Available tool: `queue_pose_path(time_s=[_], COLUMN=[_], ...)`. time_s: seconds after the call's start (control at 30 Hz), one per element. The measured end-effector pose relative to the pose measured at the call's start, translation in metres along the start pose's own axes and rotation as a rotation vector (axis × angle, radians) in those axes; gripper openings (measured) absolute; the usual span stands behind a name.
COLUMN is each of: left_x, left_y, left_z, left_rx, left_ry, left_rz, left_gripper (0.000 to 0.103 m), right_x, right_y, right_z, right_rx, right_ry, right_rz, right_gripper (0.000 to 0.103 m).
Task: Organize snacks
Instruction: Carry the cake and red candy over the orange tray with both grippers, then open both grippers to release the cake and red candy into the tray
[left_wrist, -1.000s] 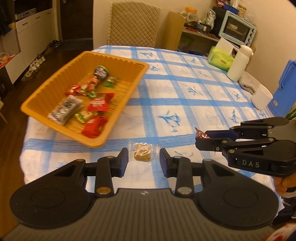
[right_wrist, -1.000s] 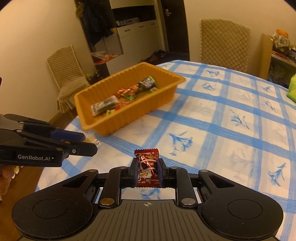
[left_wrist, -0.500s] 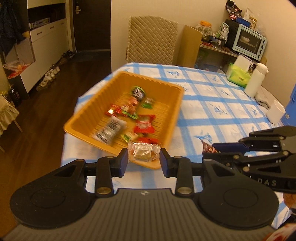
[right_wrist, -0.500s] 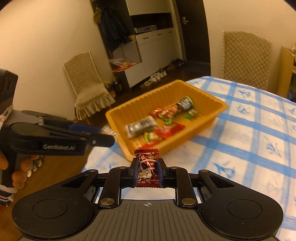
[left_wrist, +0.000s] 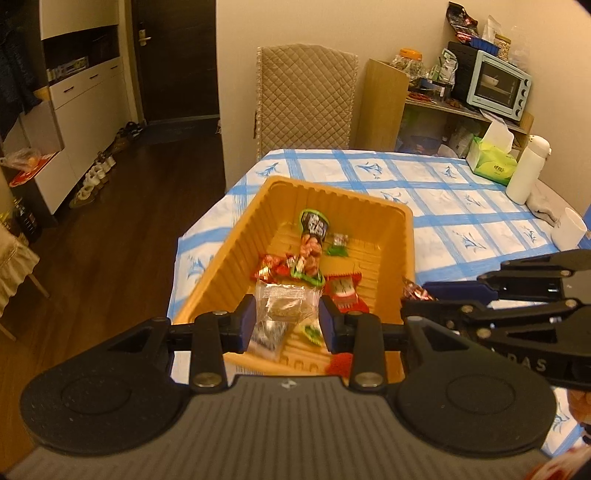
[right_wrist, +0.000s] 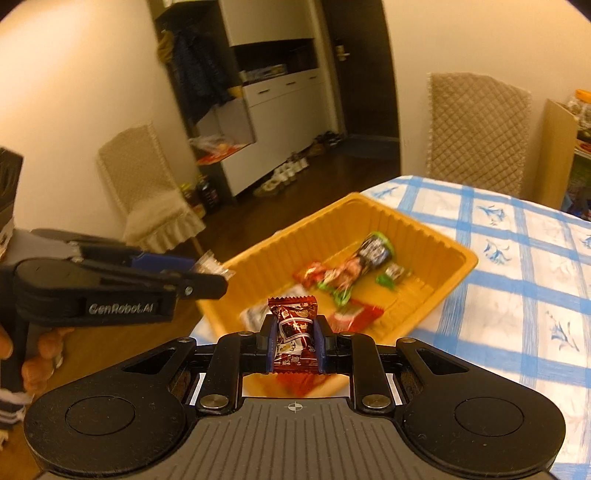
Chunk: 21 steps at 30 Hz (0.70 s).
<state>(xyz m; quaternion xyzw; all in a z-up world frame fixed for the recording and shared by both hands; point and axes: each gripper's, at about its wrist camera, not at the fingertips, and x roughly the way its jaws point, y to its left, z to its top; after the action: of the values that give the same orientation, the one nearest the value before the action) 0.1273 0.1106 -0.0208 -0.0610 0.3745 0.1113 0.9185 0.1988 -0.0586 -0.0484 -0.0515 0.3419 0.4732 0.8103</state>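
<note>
Left tool (left_wrist: 287, 320) gripping clear-wrapped snack (left_wrist: 283, 306), above orange basket (left_wrist: 236, 240) of snacks

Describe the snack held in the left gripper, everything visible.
The clear-wrapped snack is a small see-through plastic packet with crimped ends and a tan-brown block inside. The left gripper pinches it by its sides, its fingers pressing the wrapper. It hangs above the near end of the orange basket, clear of the snacks below.
</note>
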Motion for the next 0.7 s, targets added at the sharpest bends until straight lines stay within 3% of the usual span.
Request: queue_pose_path(time_s=[0.27, 0.7], left_x=[0.030, 0.064], left_y=[0.007, 0.015], left_z=[0.023, 0.033], left_rx=[0.033, 0.048], left_ry=[-0.003, 0.027], left_rz=[-0.035, -0.051], left_gripper=[0.033, 0.033], right_x=[0.031, 0.056], right_y=[-0.023, -0.052], right_z=[0.021, 0.032], right_rx=[0.100, 0.148], right_ry=[-0.007, -0.017], right_rz=[-0.082, -0.195], right_gripper=[0.021, 0.021])
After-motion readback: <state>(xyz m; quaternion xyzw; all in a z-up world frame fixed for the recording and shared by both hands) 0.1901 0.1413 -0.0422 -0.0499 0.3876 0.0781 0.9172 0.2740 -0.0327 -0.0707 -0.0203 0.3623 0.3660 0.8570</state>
